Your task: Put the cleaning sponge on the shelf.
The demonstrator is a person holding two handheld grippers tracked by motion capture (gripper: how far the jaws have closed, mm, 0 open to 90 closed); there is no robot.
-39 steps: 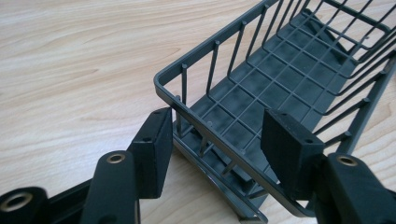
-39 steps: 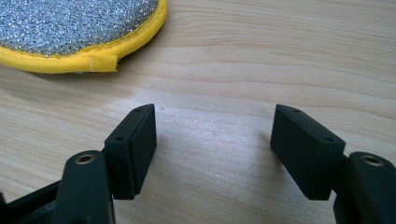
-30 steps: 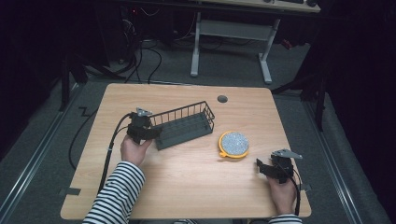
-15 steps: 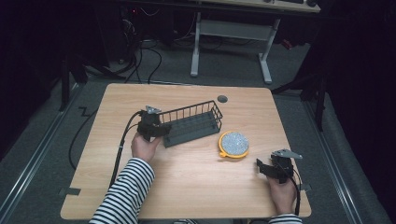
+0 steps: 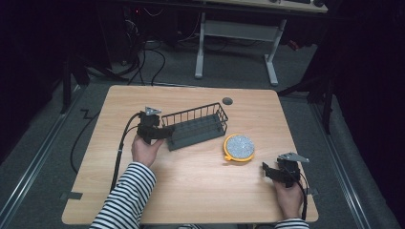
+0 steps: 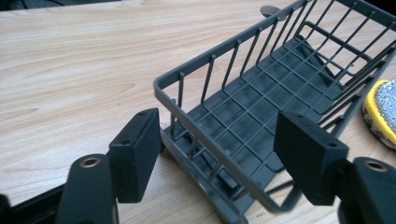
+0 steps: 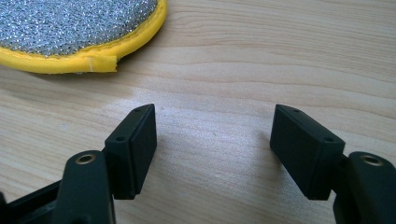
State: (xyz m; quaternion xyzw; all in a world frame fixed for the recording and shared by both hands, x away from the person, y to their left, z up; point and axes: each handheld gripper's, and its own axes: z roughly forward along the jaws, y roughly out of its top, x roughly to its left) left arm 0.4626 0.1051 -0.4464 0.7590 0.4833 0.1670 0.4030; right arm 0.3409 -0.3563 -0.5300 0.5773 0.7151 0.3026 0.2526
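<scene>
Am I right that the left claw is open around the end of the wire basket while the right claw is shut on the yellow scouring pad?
Not quite: the right claw is open over bare table, short of the scouring pad, as the right gripper view shows. The left claw is indeed open around the wire basket's end.

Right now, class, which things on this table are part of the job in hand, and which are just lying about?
Likely in the job:
wire basket, its near end between the open left gripper jaws
yellow-rimmed scouring pad, just ahead of the open right gripper

Lying about:
round grommet in the tabletop
cables on the floor beyond the table
</scene>
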